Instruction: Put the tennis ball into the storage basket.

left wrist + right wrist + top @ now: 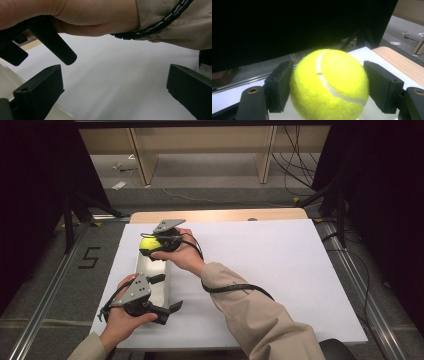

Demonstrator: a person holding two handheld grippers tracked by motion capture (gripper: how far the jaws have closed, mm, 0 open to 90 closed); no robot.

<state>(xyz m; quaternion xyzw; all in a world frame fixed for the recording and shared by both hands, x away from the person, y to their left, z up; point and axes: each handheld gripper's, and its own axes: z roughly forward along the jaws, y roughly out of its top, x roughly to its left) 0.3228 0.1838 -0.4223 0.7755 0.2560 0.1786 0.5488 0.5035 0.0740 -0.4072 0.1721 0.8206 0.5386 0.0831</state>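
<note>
Plain tennis ball (pixel 329 85), seemingly unbranded

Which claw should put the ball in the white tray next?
Probably the right claw: it is already shut on the tennis ball, right above the far end of the white tray. The left claw is open with nothing in it.

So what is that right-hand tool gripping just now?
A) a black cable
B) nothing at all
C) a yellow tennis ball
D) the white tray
C: in the right gripper view the tennis ball sits squeezed between the right gripper's two black fingers, and the high view shows it held above the white tray.
</note>
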